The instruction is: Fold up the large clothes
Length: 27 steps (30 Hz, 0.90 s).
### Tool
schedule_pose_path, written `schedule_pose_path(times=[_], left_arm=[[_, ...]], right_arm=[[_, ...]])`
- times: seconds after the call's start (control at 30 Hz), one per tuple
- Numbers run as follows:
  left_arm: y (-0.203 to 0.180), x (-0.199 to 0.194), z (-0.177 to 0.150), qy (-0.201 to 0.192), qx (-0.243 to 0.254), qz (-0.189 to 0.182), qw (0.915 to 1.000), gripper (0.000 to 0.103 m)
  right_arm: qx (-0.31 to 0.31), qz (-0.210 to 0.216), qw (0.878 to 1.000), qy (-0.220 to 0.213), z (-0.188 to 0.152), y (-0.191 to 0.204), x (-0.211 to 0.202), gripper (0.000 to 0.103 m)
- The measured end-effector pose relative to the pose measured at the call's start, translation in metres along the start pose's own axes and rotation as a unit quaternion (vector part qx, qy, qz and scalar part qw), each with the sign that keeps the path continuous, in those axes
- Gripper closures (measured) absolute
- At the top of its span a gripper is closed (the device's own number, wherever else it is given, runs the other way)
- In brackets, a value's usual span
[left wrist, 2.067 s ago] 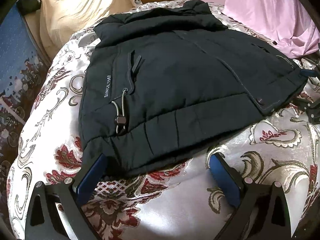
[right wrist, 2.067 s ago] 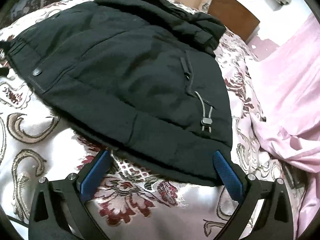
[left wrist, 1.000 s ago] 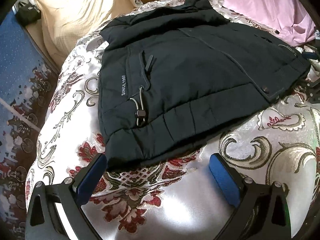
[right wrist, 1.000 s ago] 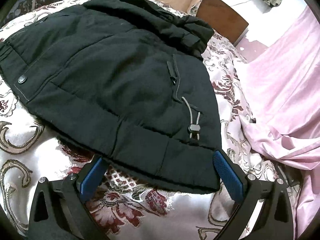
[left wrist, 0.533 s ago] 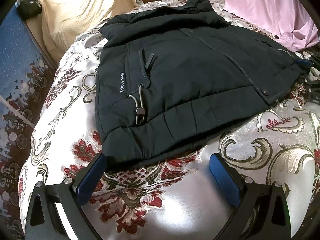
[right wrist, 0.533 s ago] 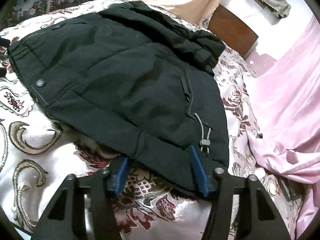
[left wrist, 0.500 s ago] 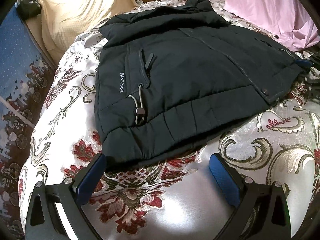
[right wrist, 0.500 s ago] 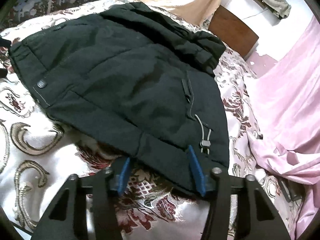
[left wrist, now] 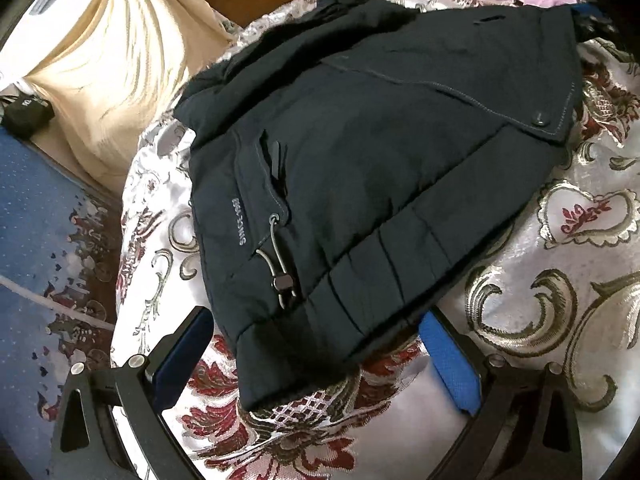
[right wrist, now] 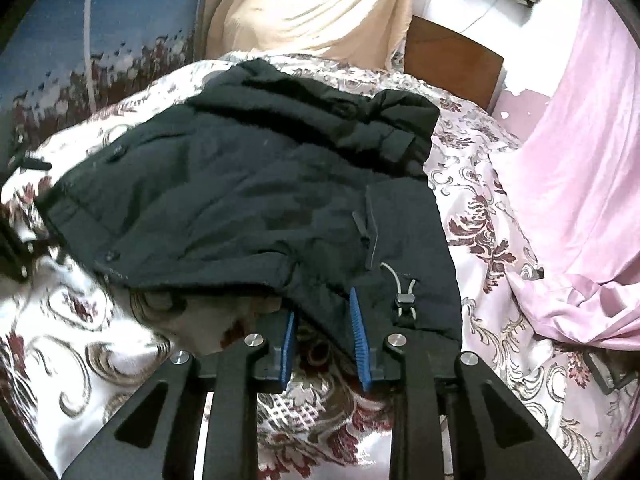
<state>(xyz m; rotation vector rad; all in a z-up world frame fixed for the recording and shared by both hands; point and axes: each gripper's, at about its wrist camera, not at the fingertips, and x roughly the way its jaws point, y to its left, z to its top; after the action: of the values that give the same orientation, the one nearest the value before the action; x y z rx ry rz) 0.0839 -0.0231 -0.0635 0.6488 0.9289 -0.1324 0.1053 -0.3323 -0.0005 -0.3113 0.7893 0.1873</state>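
Observation:
A black padded jacket (left wrist: 380,168) lies folded on a bed with a white, gold and red floral satin cover (left wrist: 560,320). In the left wrist view my left gripper (left wrist: 312,344) is open, its blue pads on either side of the jacket's near hem corner with the drawcord toggle (left wrist: 282,284). In the right wrist view my right gripper (right wrist: 322,332) is shut on the jacket's (right wrist: 260,200) hem, which is lifted off the cover, beside the other drawcord toggle (right wrist: 404,300).
A pink sheet (right wrist: 580,200) lies bunched along the right of the bed. A cream cloth (left wrist: 112,72) hangs behind the bed, beside a brown wooden headboard (right wrist: 452,60). Blue patterned fabric (left wrist: 40,240) drops off the left edge.
My right gripper has closed from wide open onto the jacket's hem and lifted it. My left gripper has moved closer to the near corner and stays open.

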Motion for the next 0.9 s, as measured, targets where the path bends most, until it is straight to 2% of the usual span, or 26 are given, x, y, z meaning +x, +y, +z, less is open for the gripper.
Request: schedule_pose_path(times=[0.1,0.2,0.4,0.43,0.5,0.53,0.57,0.6,0.63,0.7,0.73,0.9], left_arm=[[-0.001,-0.006,-0.004,-0.015,0.001,-0.035,0.9993,0.000],[0.003,0.000,-0.004,-0.004,-0.011,-0.048,0.9988,0.000],[0.013,0.010,-0.001,0.017,-0.047,-0.020,0.9986,0.000],[0.014,0.009,-0.002,0.015,-0.049,-0.012,0.9986,0.003],[0.016,0.006,-0.002,0.006,-0.051,-0.002,0.9987,0.028],[0.016,0.005,-0.002,0.006,-0.051,-0.004,0.9986,0.050],[0.016,0.005,-0.002,0.006,-0.051,-0.005,0.9987,0.062],[0.014,0.004,-0.002,0.000,-0.048,-0.009,0.9988,0.067],[0.013,0.001,-0.001,-0.007,-0.044,-0.013,0.9989,0.081],[0.011,-0.006,0.000,-0.029,-0.035,0.003,0.9990,0.089],[0.011,-0.010,0.000,-0.042,-0.033,0.001,0.9985,0.096],[0.024,-0.030,-0.004,-0.091,-0.056,-0.004,0.9942,0.097]], right_arm=[[0.026,0.012,1.000,-0.006,0.005,-0.004,0.002,0.083],[0.042,0.019,0.999,-0.013,0.014,-0.008,0.002,0.084],[0.034,0.018,0.999,-0.012,0.019,-0.001,0.006,0.086],[0.035,0.019,0.999,-0.010,0.018,0.000,0.006,0.086],[0.037,0.020,0.999,-0.007,0.014,-0.001,0.006,0.085],[0.037,0.021,0.999,-0.004,0.010,-0.001,0.008,0.086],[0.038,0.021,0.999,-0.002,0.007,0.000,0.008,0.086],[0.039,0.020,0.999,-0.001,0.005,0.001,0.008,0.086],[0.037,0.018,0.999,-0.001,0.001,0.003,0.009,0.088],[0.032,0.012,0.999,-0.005,-0.004,0.008,0.006,0.093],[0.030,0.007,0.999,-0.011,-0.007,0.010,0.003,0.094],[0.045,-0.003,0.998,-0.039,-0.019,0.010,-0.017,0.097]])
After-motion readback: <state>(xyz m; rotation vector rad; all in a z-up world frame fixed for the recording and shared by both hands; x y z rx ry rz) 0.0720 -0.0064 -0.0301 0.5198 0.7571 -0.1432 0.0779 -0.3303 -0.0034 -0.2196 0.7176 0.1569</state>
